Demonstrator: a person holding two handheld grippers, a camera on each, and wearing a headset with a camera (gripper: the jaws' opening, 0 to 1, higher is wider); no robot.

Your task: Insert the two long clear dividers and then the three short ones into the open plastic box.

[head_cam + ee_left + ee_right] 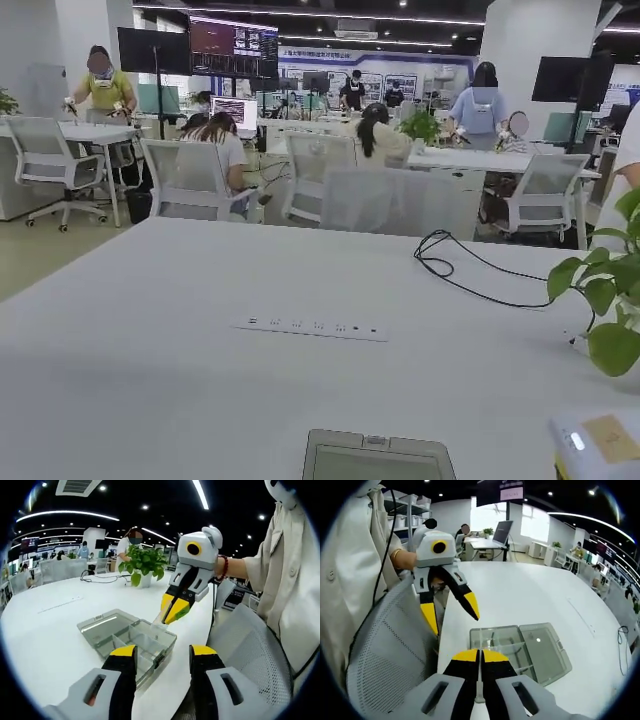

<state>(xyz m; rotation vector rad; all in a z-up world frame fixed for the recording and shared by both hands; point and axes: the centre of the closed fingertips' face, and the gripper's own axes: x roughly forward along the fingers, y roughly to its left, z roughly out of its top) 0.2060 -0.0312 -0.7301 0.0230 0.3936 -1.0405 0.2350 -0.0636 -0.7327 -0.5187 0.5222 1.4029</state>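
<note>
Short-divider step, we reckoned: right tongs (480,656) pinched a clear plastic divider (159,621) at one o'clock of the open transparent box (157,657), left tongs (162,652) agape, slot-aligning due next.

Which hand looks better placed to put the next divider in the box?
Right gripper: fingers look shut on a clear divider above the open box; left gripper hangs open, empty.

An office holds white desks (200,350), mesh chairs (190,180), dark screens (152,50) and ceiling strip lights (400,18)
</note>
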